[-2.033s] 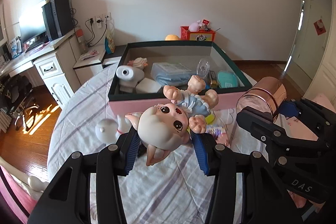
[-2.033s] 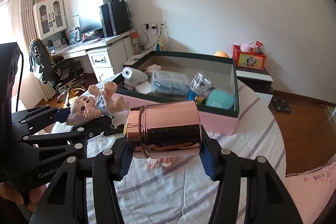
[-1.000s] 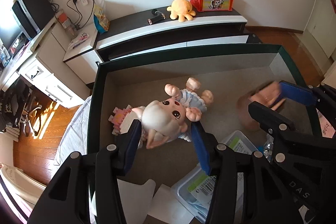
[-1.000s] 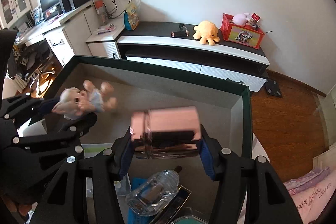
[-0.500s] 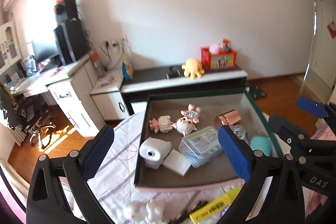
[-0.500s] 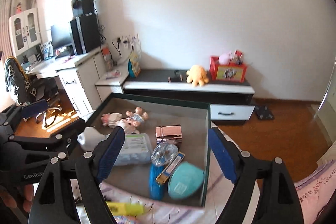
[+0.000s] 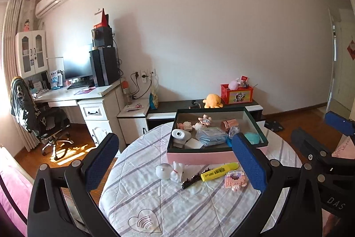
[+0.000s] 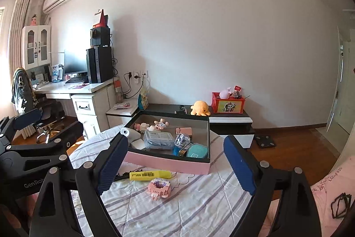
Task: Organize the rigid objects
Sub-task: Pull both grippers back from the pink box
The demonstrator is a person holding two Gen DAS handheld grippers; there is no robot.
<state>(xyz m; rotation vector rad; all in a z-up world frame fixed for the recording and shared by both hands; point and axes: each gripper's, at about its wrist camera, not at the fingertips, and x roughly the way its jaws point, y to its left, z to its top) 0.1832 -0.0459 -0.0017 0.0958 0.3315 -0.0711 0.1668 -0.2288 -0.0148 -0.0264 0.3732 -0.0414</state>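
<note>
On the round table (image 7: 155, 203), covered in a quilted white cloth with grey stripes and a stitched heart, sits a shallow rectangular box (image 7: 199, 156) with a pink outer wall and a dark green rim. At the far side of its grey floor lies the pig doll (image 7: 203, 122), a glossy, hard-looking figure with a pale round head and a light blue dress, limbs sticking up; the right wrist view shows it too (image 8: 158, 124). To its right lies the rose-gold jar (image 7: 229, 124), a shiny metallic cylinder on its side, well apart from the doll. A white rounded device (image 7: 179, 134), a clear plastic pack (image 7: 210, 136) with a barcode label and a teal oval case (image 7: 253, 138) fill the nearer part of the box.

Just near of the box on the cloth lie a yellow highlighter (image 7: 218, 171), a dark hair clip (image 7: 190, 179), a pink block-built figure (image 7: 236, 179) and a smooth white rabbit figurine (image 7: 170, 170).

The left gripper (image 7: 175, 166) hangs near of the table with its ribbed blue pads spread wide, holding nothing. The right gripper (image 8: 175, 164) likewise stands spread and empty, its blue pads well apart above the cloth.
</note>
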